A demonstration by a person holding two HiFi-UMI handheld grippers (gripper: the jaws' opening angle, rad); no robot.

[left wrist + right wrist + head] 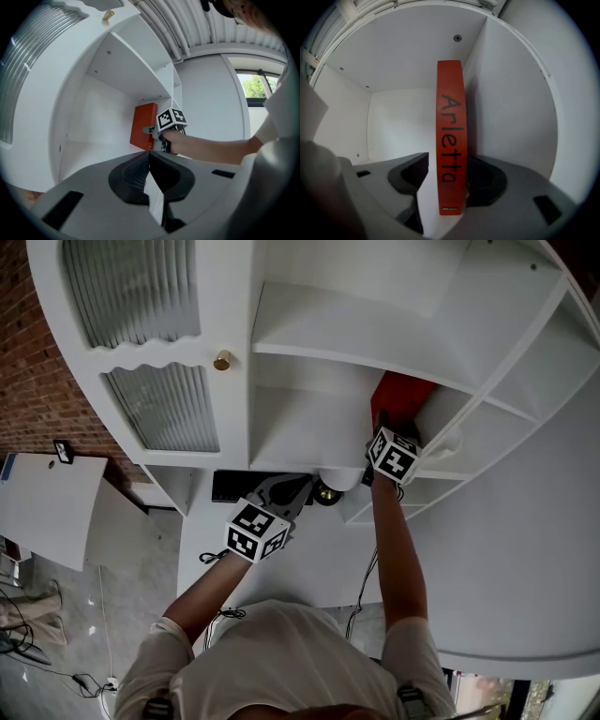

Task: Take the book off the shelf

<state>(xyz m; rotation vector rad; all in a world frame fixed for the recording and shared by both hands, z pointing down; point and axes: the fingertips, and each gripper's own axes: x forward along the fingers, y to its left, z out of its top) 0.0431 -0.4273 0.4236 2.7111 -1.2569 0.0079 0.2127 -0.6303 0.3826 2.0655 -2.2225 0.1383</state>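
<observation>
White shelf compartment (511, 117), red Arletta book (451, 136) upright against its right wall.
Right gripper (449, 168) straddles the spine, jaws wide, not clamped, right pad perhaps touching; left gripper (149, 161) has its jaws together, empty. An off-centre squeeze could tip the slim book.

A person in a white short-sleeved T-shirt (281, 652), the sleeves (157, 652) ending above the elbows, with dark strap fittings (410, 699) at both shoulders. The left tool (149, 157) and right tool (445, 176) share one build: a smooth grey moulded shell with rectangular slots, two jaws lined with black pads (129, 176) of fine ribbed texture, and a white marker cube (256, 531) printed with black square patterns on each face. Thin black cables (361, 592) trail from the tools along the forearms.
</observation>
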